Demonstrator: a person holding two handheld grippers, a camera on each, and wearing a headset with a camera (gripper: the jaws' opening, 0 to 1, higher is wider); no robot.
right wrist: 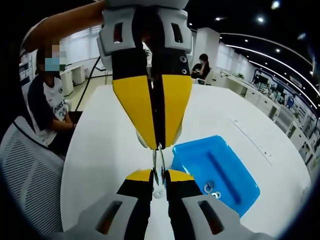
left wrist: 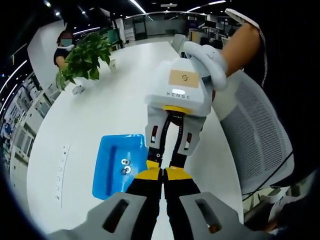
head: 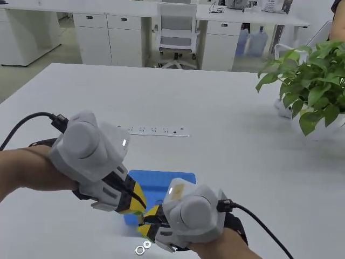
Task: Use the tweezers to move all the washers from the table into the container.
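Note:
My left gripper (head: pixel 139 198) and right gripper (head: pixel 146 222) meet tip to tip at the front edge of the blue container (head: pixel 161 181). Thin metal tweezers (right wrist: pixel 156 165) run from the left gripper's shut yellow jaws down between the right gripper's (right wrist: pixel 159 176) narrow jaws, so both look shut on them. A washer (right wrist: pixel 158 193) lies on the white table just under the tweezers. Two washers (head: pixel 143 247) sit on the table in front of the right gripper. Two more washers (left wrist: pixel 125 166) lie inside the container (left wrist: pixel 112 155), in front of my left gripper (left wrist: pixel 162 174).
A strip of power sockets (head: pixel 153 131) is set into the table beyond the container. A potted plant (head: pixel 312 86) stands at the right edge. Cables (head: pixel 24 127) trail from both grippers. An office chair (head: pixel 177 32) and cabinets stand behind the table.

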